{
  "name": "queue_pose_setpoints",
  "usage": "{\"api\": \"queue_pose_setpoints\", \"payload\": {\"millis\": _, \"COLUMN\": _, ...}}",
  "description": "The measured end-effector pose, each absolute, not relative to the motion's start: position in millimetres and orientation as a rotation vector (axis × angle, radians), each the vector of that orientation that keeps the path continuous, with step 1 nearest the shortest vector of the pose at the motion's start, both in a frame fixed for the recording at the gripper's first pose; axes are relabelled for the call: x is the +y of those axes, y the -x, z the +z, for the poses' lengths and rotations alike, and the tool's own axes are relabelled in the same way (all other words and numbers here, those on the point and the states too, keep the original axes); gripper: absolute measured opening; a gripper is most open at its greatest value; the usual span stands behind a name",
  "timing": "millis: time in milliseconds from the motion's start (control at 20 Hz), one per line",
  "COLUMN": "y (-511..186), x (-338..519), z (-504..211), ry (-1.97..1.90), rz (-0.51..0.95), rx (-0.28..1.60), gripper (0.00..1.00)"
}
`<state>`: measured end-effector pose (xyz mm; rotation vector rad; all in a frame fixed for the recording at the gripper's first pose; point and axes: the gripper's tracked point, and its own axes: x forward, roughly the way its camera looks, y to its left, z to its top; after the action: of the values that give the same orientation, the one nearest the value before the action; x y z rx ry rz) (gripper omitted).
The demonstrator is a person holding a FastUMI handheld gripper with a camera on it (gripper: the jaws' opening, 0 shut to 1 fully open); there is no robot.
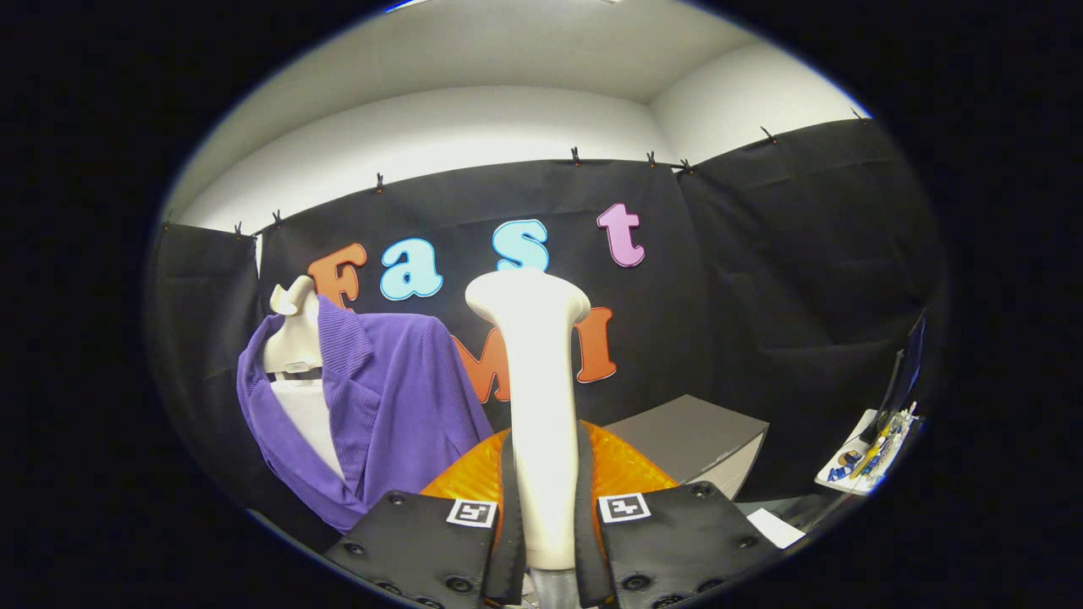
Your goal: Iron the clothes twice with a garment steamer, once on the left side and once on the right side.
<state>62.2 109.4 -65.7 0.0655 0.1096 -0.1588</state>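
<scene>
Both fingers of my gripper (543,541) clamp the steamer (541,406) by its stiff, smooth handle; the soft purple jacket (398,397) hangs at ten o'clock.

Cream-white garment steamer (535,397) clamped by the gripper (546,541), glossy faceted orange base (622,469), ribbed purple cardigan (385,406) on the left, off-white mannequin (296,334), plain grey box (698,440) on the right
</scene>
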Motion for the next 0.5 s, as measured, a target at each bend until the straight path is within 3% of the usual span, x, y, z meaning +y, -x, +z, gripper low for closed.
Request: {"api": "queue_pose_setpoints", "payload": {"millis": 500, "y": -21.1, "x": 211.5, "z": -91.3, "ry": -0.032, "rz": -0.127, "rx": 0.084, "gripper": 0.31}}
